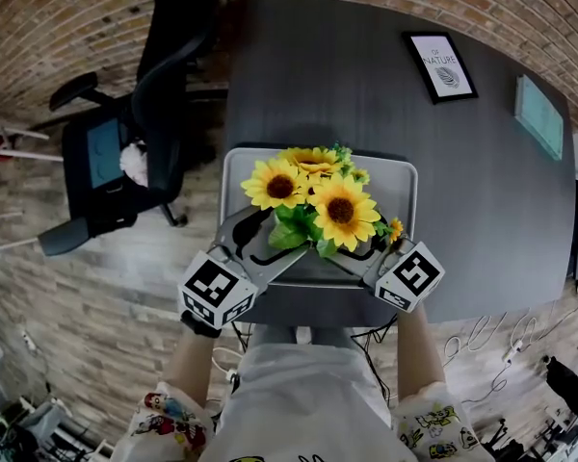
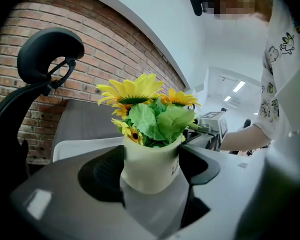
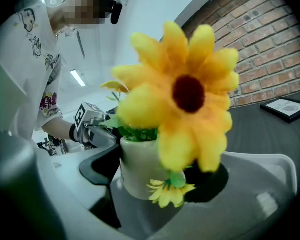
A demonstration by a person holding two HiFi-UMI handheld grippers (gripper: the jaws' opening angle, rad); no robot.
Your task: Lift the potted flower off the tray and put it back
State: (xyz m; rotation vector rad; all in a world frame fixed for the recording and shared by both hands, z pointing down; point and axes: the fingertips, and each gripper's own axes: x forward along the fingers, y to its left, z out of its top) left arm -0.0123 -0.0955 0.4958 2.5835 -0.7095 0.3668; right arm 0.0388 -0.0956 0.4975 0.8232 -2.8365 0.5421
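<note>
The potted flower, yellow sunflowers (image 1: 313, 195) in a cream pot (image 2: 150, 164), is over the pale grey tray (image 1: 400, 186) on the dark table (image 1: 347, 75). My left gripper (image 1: 270, 237) reaches in from the near left. In the left gripper view both of its black pads (image 2: 102, 174) press the pot's sides. From the near right comes my right gripper (image 1: 361, 248); its left pad (image 3: 102, 166) touches the pot (image 3: 137, 171), and a big blurred bloom hides the other pad. The pot's base is hidden, so I cannot tell whether it rests on the tray.
A black office chair (image 1: 125, 142) stands left of the table by the brick wall. A framed picture (image 1: 440, 65) and a pale green card (image 1: 539, 115) lie at the table's far right. The tray sits close to the table's near edge. Cables trail on the floor.
</note>
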